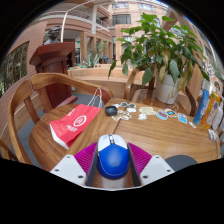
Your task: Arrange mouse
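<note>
A blue mouse (113, 160) with a white front and an orange scroll wheel sits between my gripper's (113, 163) two fingers. Both magenta pads (87, 160) touch its sides, so the gripper is shut on it. It is over the near edge of the wooden table (160, 140); whether it rests on the wood or is lifted I cannot tell. A second, dark mouse (111, 110) lies farther ahead on the table, beyond the fingers.
A red bag with white handles (75, 123) lies ahead to the left. Small white items and a thin cord (135, 113) are scattered mid-table. A potted plant (163, 60) stands at the back right, blue boxes (204, 104) at the far right, a wooden chair (30, 100) on the left.
</note>
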